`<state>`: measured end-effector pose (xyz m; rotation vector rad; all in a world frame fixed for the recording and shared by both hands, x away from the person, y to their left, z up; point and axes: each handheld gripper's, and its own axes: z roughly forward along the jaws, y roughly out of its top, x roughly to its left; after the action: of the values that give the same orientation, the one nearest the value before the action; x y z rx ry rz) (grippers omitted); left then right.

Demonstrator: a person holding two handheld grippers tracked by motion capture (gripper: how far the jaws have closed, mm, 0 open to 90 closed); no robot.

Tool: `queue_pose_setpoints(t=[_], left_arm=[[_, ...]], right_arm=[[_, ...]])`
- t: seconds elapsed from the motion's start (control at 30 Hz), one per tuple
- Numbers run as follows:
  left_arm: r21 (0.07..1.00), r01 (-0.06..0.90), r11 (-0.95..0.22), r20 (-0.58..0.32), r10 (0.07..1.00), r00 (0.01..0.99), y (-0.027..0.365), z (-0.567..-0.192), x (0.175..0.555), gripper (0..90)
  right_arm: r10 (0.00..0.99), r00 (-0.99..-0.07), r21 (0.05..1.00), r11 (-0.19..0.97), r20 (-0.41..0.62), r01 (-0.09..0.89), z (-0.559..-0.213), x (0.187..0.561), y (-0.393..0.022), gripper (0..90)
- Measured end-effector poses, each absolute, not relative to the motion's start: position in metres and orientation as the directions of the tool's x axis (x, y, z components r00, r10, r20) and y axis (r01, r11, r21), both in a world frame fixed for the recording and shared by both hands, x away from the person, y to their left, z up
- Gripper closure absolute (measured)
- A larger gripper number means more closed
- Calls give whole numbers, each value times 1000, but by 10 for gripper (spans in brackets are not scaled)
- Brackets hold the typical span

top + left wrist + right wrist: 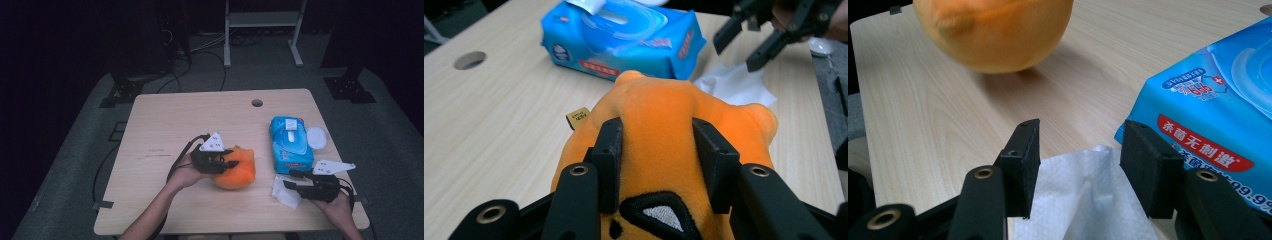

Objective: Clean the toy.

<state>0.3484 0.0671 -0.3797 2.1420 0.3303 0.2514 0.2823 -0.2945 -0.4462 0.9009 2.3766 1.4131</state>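
Jaws of the left gripper (231, 159) squeeze the soft orange plush toy (659, 130) near the middle of the pale wooden table (165, 125). By the right edge, the right gripper (1079, 165) is spread open over a white paper wipe (1083, 205), next to the blue plastic wipes pack (290, 144).

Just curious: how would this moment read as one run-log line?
left gripper: shut on orange plush toy | right gripper: open over white wipe | wipes pack: on table
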Motion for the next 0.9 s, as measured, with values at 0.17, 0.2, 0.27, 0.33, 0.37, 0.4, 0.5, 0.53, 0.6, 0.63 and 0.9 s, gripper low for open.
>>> queue_pose_setpoints(t=[0.17, 0.2, 0.27, 0.33, 0.37, 0.4, 0.5, 0.53, 0.6, 0.63, 0.9], left_arm=[[843, 143, -518, 62, 358, 932, 75, -371, 355, 604], [846, 147, -512, 60, 365, 929, 76, -369, 357, 604], [850, 152, -504, 58, 376, 925, 80, -366, 359, 604], [854, 158, -496, 57, 392, 918, 83, -363, 362, 604], [854, 158, -496, 57, 392, 918, 83, -363, 362, 604], [857, 161, -489, 57, 402, 914, 87, -360, 365, 604], [856, 166, -490, 62, 416, 907, 90, -357, 370, 604], [856, 169, -489, 62, 421, 905, 91, -356, 372, 604], [854, 170, -492, 67, 427, 902, 92, -355, 375, 604], [854, 170, -492, 68, 430, 900, 93, -355, 377, 604], [856, 182, -483, 71, 459, 885, 96, -355, 391, 605]], right_arm=[[615, -781, 856, 339, 114, 391, -446, 282, -295, 489], [615, -780, 856, 338, 113, 391, -446, 282, -295, 489], [616, -780, 857, 334, 116, 391, -445, 282, -296, 489], [616, -779, 859, 330, 118, 391, -445, 282, -296, 489], [616, -779, 860, 330, 116, 389, -445, 282, -296, 489], [615, -780, 861, 331, 113, 386, -445, 282, -296, 488], [616, -779, 863, 325, 118, 387, -445, 282, -297, 485], [616, -778, 864, 322, 119, 387, -445, 282, -298, 485], [615, -779, 865, 321, 120, 386, -445, 283, -299, 482], [616, -779, 865, 321, 119, 386, -445, 283, -299, 480], [616, -779, 870, 315, 116, 380, -444, 282, -300, 464]])
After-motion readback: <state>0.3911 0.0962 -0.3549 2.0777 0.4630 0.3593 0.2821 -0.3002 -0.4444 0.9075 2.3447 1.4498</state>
